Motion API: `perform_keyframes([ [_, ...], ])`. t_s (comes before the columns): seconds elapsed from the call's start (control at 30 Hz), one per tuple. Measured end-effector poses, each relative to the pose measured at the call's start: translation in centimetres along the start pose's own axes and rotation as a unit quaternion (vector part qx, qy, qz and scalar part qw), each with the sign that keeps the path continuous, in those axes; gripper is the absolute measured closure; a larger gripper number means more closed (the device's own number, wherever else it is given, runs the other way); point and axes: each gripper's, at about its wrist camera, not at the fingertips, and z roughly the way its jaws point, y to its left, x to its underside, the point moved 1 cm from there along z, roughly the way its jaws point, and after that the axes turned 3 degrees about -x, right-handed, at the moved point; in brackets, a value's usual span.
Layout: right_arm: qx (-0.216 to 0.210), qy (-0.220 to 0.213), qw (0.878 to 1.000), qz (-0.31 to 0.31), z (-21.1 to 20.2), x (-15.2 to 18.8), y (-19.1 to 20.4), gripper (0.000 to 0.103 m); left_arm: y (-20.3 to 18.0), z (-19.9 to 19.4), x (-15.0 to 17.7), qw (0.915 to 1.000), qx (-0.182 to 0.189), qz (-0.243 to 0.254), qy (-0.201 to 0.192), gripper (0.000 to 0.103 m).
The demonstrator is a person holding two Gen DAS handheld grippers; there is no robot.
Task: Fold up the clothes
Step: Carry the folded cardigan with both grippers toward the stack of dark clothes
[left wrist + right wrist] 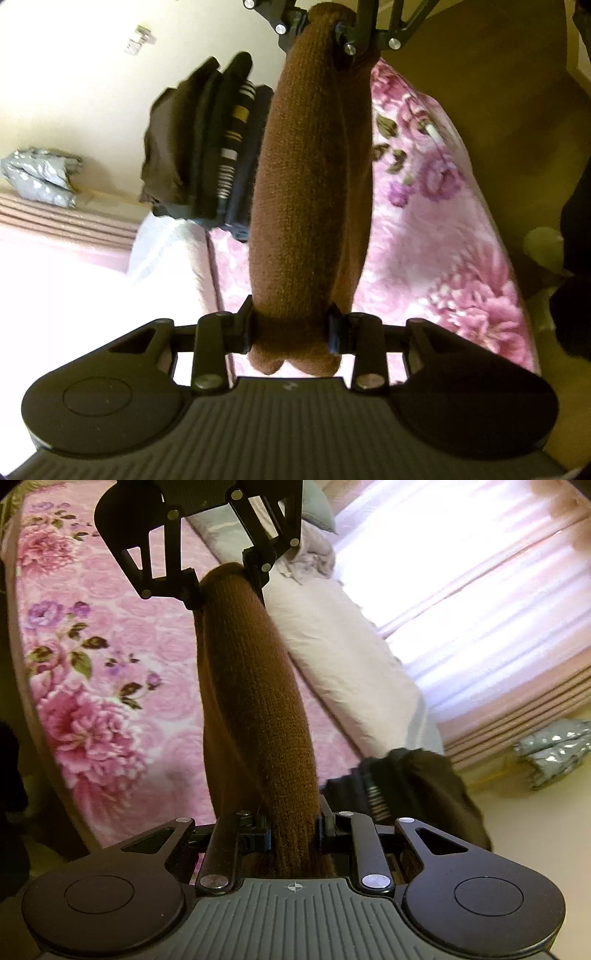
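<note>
A brown knitted garment (310, 184) is folded into a thick roll and hangs stretched between my two grippers above the pink floral bed (424, 221). My left gripper (290, 330) is shut on one end of it. My right gripper (293, 829) is shut on the other end (258, 701). Each wrist view shows the other gripper clamped on the far end at the top: the right gripper (345, 37) in the left wrist view and the left gripper (225, 579) in the right wrist view.
A stack of dark folded clothes (214, 147) lies at the end of the bed, also in the right wrist view (406, 790). A white pillow or quilt (351, 657) lies along the bed by bright pink curtains (480, 609). A silver bag (40, 177) lies on the floor.
</note>
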Motion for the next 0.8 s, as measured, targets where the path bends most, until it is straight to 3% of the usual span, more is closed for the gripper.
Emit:
perform_keyframes([
  [0.43, 0.063, 0.051, 0.996, 0.026, -1.4, -2.2, -6.1, 0.084, 8.1, 1.8, -0.6, 0.9937, -0.034, 0.043, -0.097, 0.071],
  [0.6, 0.103, 0.054, 0.993, 0.031, -1.8, -1.9, -10.2, 0.084, 12.5, 2.9, -3.2, 0.9889, -0.062, 0.057, -0.123, 0.071],
  [0.8, 0.148, 0.043, 0.988, 0.026, -2.0, 0.5, -19.1, 0.084, 19.9, 6.0, -8.5, 0.9828, -0.109, 0.052, -0.14, 0.071],
])
